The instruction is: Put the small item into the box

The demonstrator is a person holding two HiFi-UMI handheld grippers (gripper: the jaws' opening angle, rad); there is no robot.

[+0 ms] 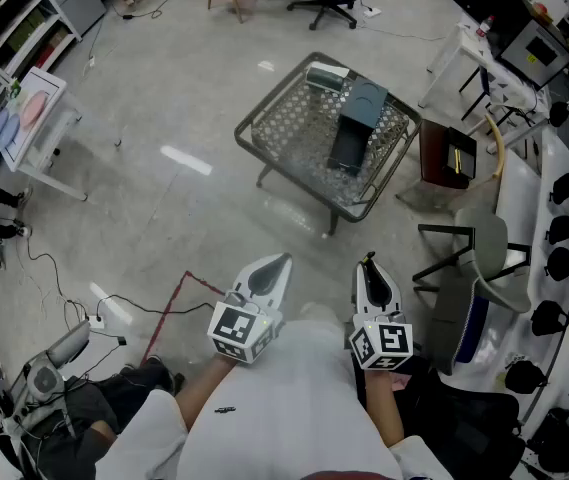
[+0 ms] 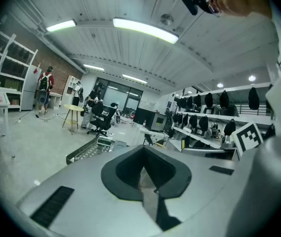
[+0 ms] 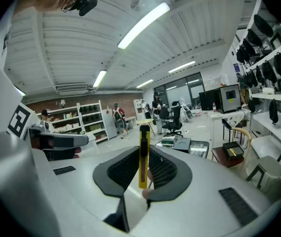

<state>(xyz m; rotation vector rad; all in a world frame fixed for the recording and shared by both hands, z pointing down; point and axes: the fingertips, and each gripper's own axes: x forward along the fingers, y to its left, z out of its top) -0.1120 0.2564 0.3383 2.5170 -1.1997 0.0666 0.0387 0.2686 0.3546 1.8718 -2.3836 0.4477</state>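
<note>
The small item, a yellow utility knife (image 3: 143, 154), is pinched between the fingers of the right gripper (image 1: 369, 266). It stands upright, its top poking past the fingertips. The left gripper (image 1: 276, 268) carries nothing, and its fingers are drawn together. Both grippers sit low in the middle of the head view, close to the person's body. The dark box (image 1: 349, 143) lies well apart from them, on the mesh counter (image 1: 284, 138) in the upper middle of the frame, just below a small pale carton (image 1: 326, 75). The step in hand looks like the carry across the open floor (image 1: 184, 198). To do it well, hold a firm pinch all the way, since a thin, smooth handle held at one narrow band would likely swivel if the grip eased. Approach from the near edge of the counter, clear of the chair (image 1: 489, 258) at the right of the frame. From this far off the box mouth is hard to read; it may face upward with a flap raised at its far end, so check that before lowering. Bring the knife low inside the mouth, then spread the fingers. The free left gripper could press the box wall so it does not slide on the mesh.
</note>
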